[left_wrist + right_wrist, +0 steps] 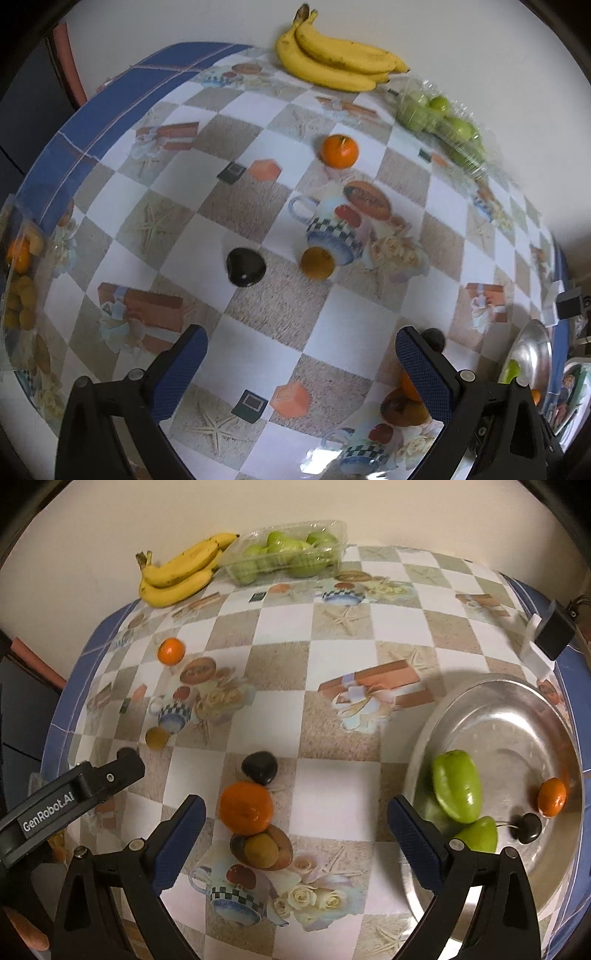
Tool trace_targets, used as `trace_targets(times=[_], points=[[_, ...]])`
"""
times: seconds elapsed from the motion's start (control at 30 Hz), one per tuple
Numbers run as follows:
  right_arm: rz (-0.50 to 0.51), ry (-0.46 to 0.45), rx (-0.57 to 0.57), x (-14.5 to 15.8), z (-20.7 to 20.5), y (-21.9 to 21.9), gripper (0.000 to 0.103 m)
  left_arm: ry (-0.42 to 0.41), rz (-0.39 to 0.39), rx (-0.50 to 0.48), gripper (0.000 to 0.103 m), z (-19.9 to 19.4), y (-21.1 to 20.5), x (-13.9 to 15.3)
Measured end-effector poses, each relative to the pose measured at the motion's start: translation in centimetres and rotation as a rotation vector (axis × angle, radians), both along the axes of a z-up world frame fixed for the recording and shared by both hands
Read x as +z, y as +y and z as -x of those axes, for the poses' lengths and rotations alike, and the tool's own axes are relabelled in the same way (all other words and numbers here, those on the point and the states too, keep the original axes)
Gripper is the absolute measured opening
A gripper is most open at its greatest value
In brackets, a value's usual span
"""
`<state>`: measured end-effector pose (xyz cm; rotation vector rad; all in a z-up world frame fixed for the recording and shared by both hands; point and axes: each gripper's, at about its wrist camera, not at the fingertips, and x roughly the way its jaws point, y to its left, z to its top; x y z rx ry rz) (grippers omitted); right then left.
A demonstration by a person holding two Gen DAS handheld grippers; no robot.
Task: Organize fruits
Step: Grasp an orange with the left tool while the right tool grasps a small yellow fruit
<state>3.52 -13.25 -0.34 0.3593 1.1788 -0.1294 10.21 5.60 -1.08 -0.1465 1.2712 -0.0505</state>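
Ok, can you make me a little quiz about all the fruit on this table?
1. True or false: the bananas lie on the metal tray.
2. What fills the clear plastic box? A oranges, B green fruits, C plums.
3. Fill in: the right gripper is ____ (open or shut).
Key: 1 false, they lie on the tablecloth by the wall; 2 B; 3 open, holding nothing.
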Motion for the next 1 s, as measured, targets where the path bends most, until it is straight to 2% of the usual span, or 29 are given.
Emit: trace_targets(times=[0.3, 0.43, 0.53, 0.6, 0.67, 1.0], points=[[0.008, 0.061, 0.036, -1.8, -0.1, 1.3, 0.098, 0.098, -0.022, 0.031, 0.103, 0.0, 0.2, -2.6], [0.015, 0.085, 0.06, -2.6, -0.2, 2.0, 0.096, 0.117, -0.033, 0.045, 0.103, 0.1, 0.4, -3.1], [0.018, 0.097, 0.079, -3.0, -0.2, 2.5, 0.083, 0.13, -0.032, 0.057, 0.103, 0.1, 0.6, -3.5], [0.023, 0.106, 0.089, -3.3, -0.3, 2.8, 0.08, 0.134, -0.029, 0.061, 0.102, 0.2, 0.8, -3.6], [0.028, 0.118, 0.101, -3.7, -0.3, 3.2, 0.067, 0.135, -0.029, 0.063, 0.102, 0.2, 0.9, -3.7], [0.017, 0.125, 0.136, -3.9, -0.1, 4.2, 0.039, 0.134, -0.018, 0.067, 0.102, 0.2, 0.6, -3.5]])
